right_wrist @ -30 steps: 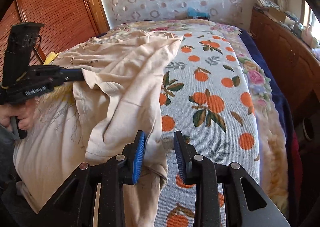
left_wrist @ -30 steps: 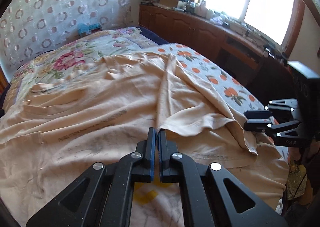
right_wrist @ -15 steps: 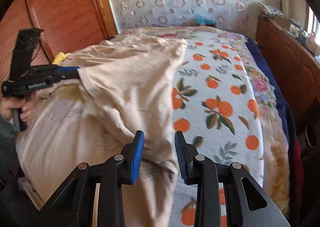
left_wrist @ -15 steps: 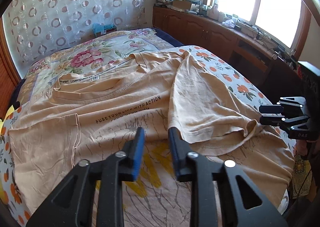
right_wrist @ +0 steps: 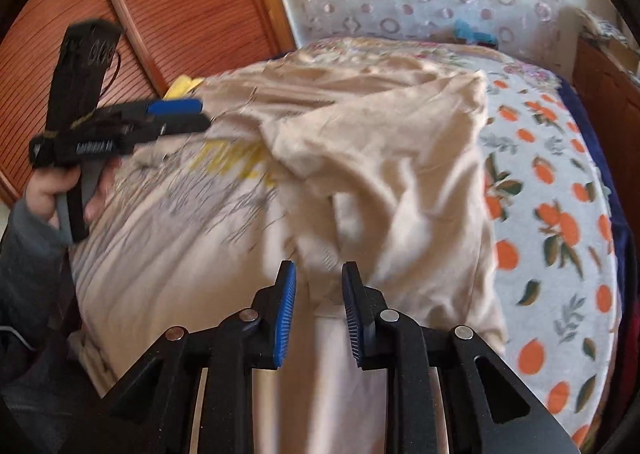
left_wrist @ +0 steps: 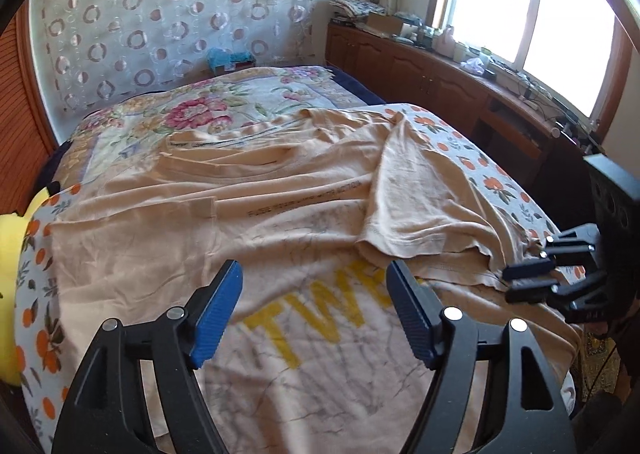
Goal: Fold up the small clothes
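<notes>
A peach T-shirt (left_wrist: 248, 238) with yellow letters lies spread on the bed, its right side folded over onto the middle (left_wrist: 420, 210). My left gripper (left_wrist: 316, 310) is wide open and empty, held above the shirt's lower front. My right gripper (right_wrist: 319, 306) is open, with a fold of the shirt (right_wrist: 384, 182) hanging between its blue pads, not pinched. The right gripper also shows at the right edge of the left wrist view (left_wrist: 528, 280), by the shirt's hem. The left gripper also shows in the right wrist view (right_wrist: 176, 116), off the cloth.
The bed has an orange-print cover (right_wrist: 552, 214) and a floral quilt (left_wrist: 192, 114) at the far end. A wooden cabinet run (left_wrist: 440, 78) under the window lines the right side. A wooden panel wall (right_wrist: 168, 6) stands on the left. A yellow item (left_wrist: 12, 238) lies at the bed's left edge.
My left gripper went from shut on the shirt's folded edge to wide open, letting the fold drop onto the shirt, and drew back. My right gripper stayed open at the hem.
</notes>
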### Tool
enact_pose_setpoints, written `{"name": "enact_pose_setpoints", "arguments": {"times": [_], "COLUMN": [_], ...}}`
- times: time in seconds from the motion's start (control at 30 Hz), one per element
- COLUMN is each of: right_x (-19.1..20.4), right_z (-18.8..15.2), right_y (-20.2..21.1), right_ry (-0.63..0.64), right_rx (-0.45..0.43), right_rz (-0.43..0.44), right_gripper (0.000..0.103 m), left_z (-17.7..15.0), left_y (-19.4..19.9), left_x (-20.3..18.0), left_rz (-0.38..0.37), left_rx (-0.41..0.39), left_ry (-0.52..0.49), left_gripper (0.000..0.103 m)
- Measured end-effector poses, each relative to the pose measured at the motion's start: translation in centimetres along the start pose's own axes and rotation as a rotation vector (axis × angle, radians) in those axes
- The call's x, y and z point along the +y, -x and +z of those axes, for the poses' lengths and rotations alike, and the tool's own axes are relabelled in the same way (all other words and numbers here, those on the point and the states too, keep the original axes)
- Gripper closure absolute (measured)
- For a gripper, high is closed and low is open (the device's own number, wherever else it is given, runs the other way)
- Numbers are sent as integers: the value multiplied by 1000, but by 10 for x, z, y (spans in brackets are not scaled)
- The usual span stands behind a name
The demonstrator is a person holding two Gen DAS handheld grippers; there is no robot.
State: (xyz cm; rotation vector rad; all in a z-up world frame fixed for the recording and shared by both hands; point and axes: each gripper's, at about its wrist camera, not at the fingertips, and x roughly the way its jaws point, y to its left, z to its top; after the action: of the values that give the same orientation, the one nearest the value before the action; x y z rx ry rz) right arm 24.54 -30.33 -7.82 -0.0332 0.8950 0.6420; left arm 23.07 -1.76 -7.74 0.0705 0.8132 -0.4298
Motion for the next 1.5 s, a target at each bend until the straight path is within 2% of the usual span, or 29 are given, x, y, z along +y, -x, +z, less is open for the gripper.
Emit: {"name": "enact_pose_setpoints", "arguments": {"times": [0.17, 0.37, 0.5, 0.73, 0.8, 0.87, 0.9, 1.03, 1.23, 1.5], "right_x": [-2, -7, -7, -17, -23, -32, -36, -55, -95, -128], "right_z": [-2, 14, 27, 53, 62, 73, 77, 97, 124, 146], "right_y": [7, 22, 20, 11, 6, -2, -5, -27, -56, -86], "right_ry": [-10, 10, 23, 33, 28, 23, 19, 15, -18, -97], "right_rx": [9, -42, -67, -95, -99, -105, -104, -95, -61, -40], "right_rz": [12, -43, -80, -141, -156, -165, -171, -203, -258, -280], "right_gripper": [79, 78, 78, 78, 70, 58, 56, 56, 56, 56], "left_z": [-1, -2, -2, -3, -2, -2, -2, 2, 9, 11], "left_y": [12, 17, 17, 9, 6, 1, 0, -6, -14, -27], "left_x": [34, 73, 89, 109, 114, 120, 123, 142, 180, 203], "left_rz": [77, 164, 193, 224, 227, 234, 238, 259, 260, 276], "left_rx": [-26, -36, -37, -23, -15, -6, -1, 9, 29, 61], "left_ry": [50, 108, 139, 156, 159, 161, 161, 170, 243, 277], "left_gripper": [28, 28, 28, 28, 28, 28, 28, 28, 28, 30]}}
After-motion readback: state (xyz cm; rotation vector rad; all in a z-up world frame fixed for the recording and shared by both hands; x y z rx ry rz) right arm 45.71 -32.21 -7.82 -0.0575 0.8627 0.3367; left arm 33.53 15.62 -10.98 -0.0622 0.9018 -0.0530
